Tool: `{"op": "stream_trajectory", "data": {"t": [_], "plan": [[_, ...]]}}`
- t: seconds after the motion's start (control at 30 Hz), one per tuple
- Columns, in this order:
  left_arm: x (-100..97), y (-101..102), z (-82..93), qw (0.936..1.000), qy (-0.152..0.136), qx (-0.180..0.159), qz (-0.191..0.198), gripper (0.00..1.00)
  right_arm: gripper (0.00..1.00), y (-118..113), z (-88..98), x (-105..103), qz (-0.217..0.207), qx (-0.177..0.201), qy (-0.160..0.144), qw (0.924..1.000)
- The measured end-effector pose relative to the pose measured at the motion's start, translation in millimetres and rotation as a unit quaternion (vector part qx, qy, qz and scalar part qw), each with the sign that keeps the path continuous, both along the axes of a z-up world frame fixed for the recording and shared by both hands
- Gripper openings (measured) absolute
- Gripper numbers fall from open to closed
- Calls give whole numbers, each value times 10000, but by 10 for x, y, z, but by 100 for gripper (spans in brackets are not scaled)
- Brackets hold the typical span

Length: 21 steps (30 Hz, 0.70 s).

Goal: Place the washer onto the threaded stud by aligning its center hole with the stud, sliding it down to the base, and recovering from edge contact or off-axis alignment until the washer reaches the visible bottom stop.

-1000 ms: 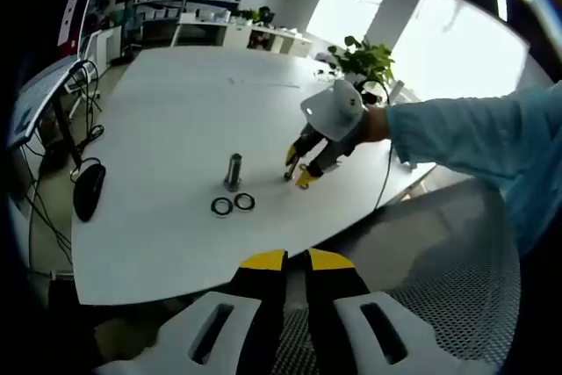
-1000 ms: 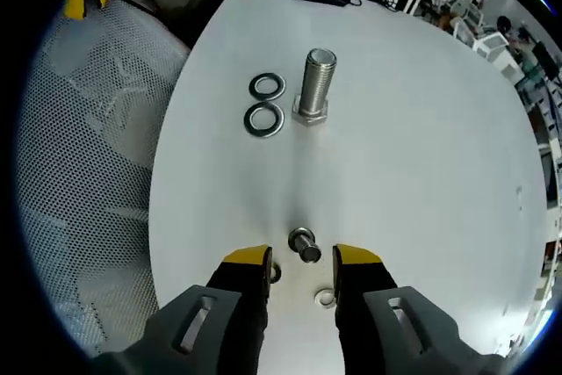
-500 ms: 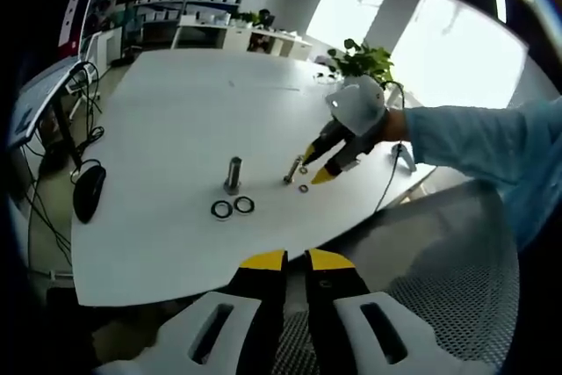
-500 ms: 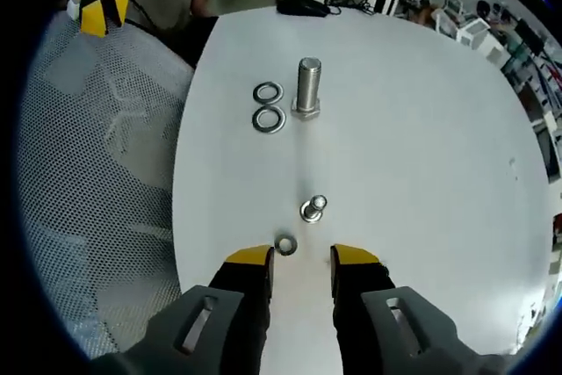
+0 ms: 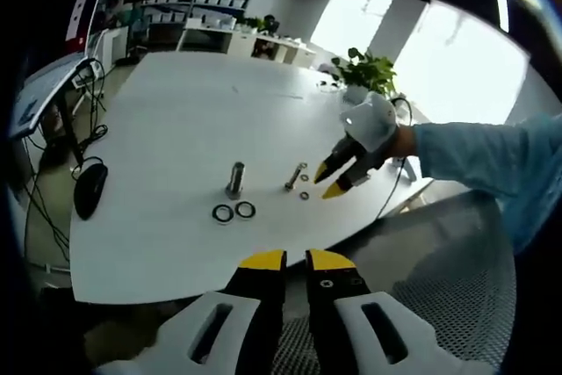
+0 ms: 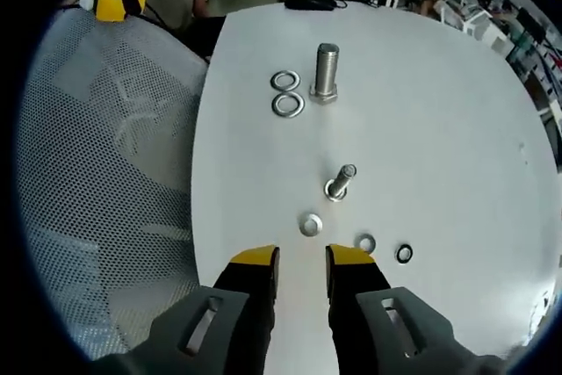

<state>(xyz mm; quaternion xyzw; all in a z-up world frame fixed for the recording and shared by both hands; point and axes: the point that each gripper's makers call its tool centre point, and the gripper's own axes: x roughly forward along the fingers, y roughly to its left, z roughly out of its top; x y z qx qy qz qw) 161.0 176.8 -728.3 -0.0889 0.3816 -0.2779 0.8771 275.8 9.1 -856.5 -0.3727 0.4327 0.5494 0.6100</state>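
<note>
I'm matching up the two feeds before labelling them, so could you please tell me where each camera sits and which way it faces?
Left gripper view: rides the left gripper, held off the white table's edge, looking across it; the person's blue sleeve and right gripper show.
Right gripper view: rides the right gripper, looking down along the table towards the large stud; its own jaws stand nearly closed with nothing between them.
Shared: both studs, including the small stud, and the washers.

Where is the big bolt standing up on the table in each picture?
Left gripper view: the big bolt stands near the middle, just above two washers.
Right gripper view: the big bolt stands near the top centre, right of those washers.
Shared landmark: the small bolt nearby on the white table.
</note>
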Motion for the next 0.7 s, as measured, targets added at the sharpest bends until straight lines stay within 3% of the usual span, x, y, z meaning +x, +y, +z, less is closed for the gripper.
{"op": "stream_trajectory", "data": {"t": [0.7], "plan": [[-3,12,-12,10000,19,15,38,6,23,116,-215,58,134,-242,60,9996]]}}
